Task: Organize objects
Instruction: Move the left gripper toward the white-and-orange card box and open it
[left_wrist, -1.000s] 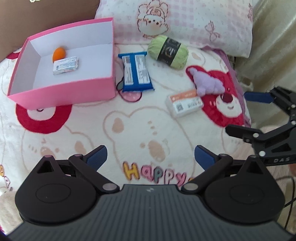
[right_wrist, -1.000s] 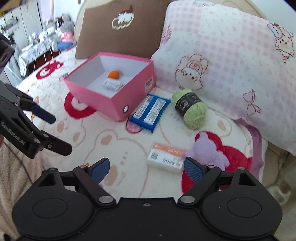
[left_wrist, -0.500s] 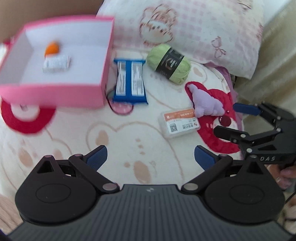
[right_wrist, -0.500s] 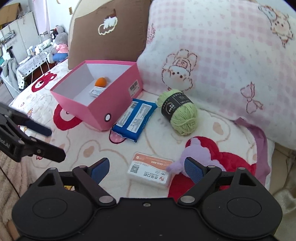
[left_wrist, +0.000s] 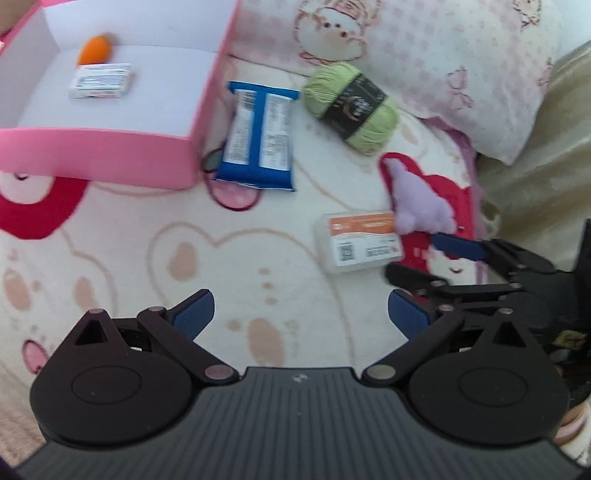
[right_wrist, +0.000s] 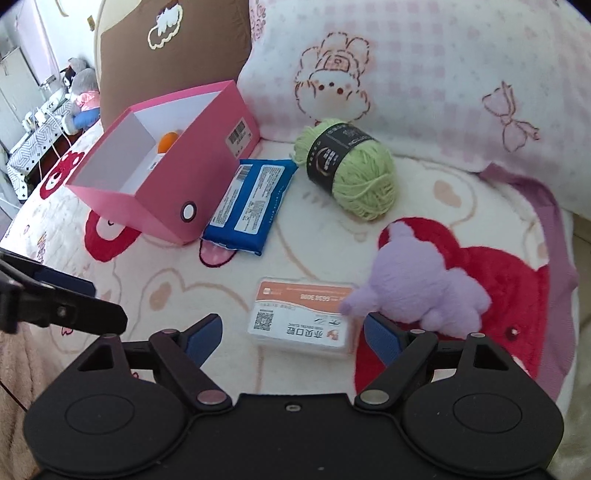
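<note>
So the bear-print blanket (right_wrist: 207, 295) is taking up basically everything, with a pink checked pillow (right_wrist: 443, 81) leaning at the back. The pink box (right_wrist: 207, 177) is sitting open at the far left, holding an orange ball (left_wrist: 95, 50) and a small white carton (left_wrist: 101, 80). Just beside its right wall a blue packet (right_wrist: 251, 206) is lying flat, then the green yarn ball (right_wrist: 351, 170) a little further right near the pillow. Closer in, the purple plush (right_wrist: 417, 291) is lying on the red bear patch, its paw touching the orange-and-white card box (right_wrist: 306, 317). The right gripper (right_wrist: 293, 334) is hanging over that card box with jaws wide but closing a bit, blue pads either side of it and not pressing on it; the right pad is sitting right next to the plush. The left gripper (left_wrist: 301, 308) is standing wide open too, nothing between its fingers, just blanket underneath. Compared with a second ago both grippers have dropped lower and closer, and the card box has gone from well ahead of the right gripper to sitting between its tips.
</note>
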